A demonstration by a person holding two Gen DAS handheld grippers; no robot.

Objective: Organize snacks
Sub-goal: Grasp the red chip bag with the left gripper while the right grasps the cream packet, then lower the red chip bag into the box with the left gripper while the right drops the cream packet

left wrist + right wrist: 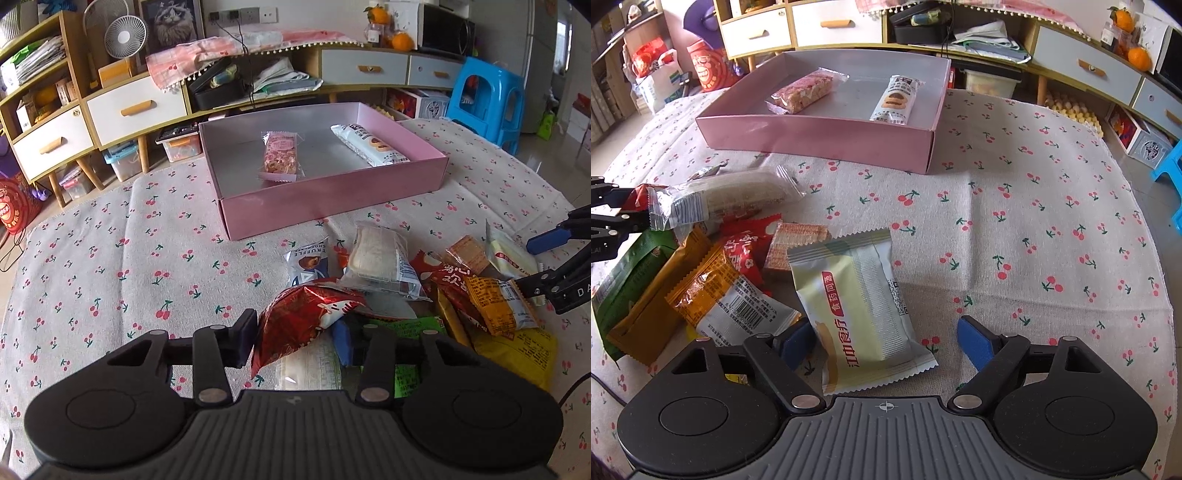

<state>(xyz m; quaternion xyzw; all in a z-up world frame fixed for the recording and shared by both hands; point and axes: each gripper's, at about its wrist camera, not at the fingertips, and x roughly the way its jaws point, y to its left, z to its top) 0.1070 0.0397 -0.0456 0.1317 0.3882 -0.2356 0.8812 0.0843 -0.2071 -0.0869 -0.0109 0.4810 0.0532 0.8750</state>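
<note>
Nearest the left wrist camera, the left hand-held gripper has its two fingers pressed on a crinkled red foil snack bag, one pad on each side of it. That bag sits at the near edge of a loose heap of snacks on the counter, which is covered by a cherry-print cloth. In the heap lie a clear-wrapped white sandwich cake, a blue-and-white truffle packet, an orange packet and a green one.

From the right wrist view, the right hand-held gripper has its blue pads apart, straddling a pale green and cream packet that lies flat on the cloth; the left pad is just beside the packet's edge (contact cannot be told), the right pad stands clear of it.

Beyond the heap stands a shallow pink box, holding a pink-speckled bar and a white biscuit packet, well apart from each other.
</note>
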